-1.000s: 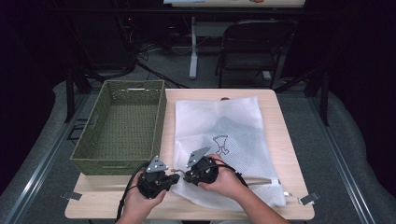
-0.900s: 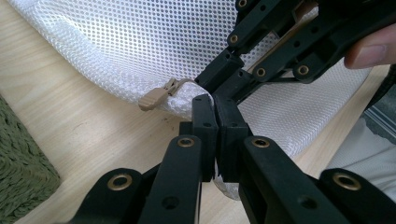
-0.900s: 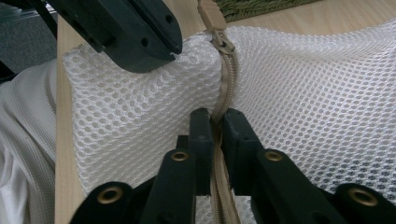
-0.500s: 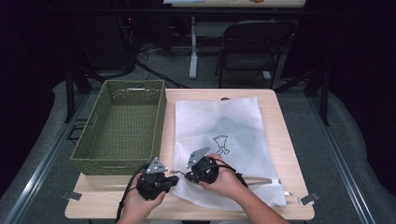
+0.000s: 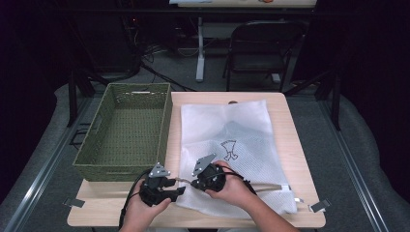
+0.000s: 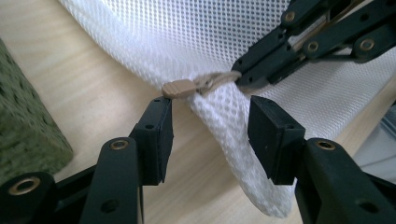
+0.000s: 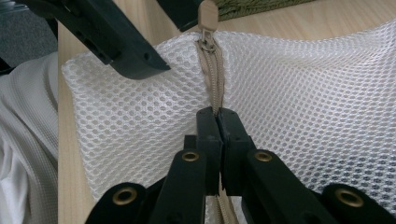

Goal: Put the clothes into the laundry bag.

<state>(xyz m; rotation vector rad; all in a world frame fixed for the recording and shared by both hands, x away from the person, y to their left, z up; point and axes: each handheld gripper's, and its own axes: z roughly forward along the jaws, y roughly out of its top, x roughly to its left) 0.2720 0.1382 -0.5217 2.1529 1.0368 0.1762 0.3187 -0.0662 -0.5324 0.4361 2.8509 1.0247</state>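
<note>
High view: left gripper [image 5: 180, 190] and right gripper [image 5: 194, 183] seen at near corner of mesh bag [image 5: 241, 145].

Left gripper view: jaws just opened, parted; zipper pull [image 6: 179, 87] above gap, unheld.

Right gripper view: jaws clamped on zipper [image 7: 214, 74].

White honeycomb-mesh bag [image 5: 227, 130], tan zipper [image 7: 212, 70]; olive-green woven basket [image 5: 126, 129]; pale wood table [image 5: 295, 145].

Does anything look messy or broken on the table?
Nothing broken or spilled. The white mesh bag is bunched up at its near-left corner, where the right gripper pinches the tan zipper. The green basket sits straight.
</note>
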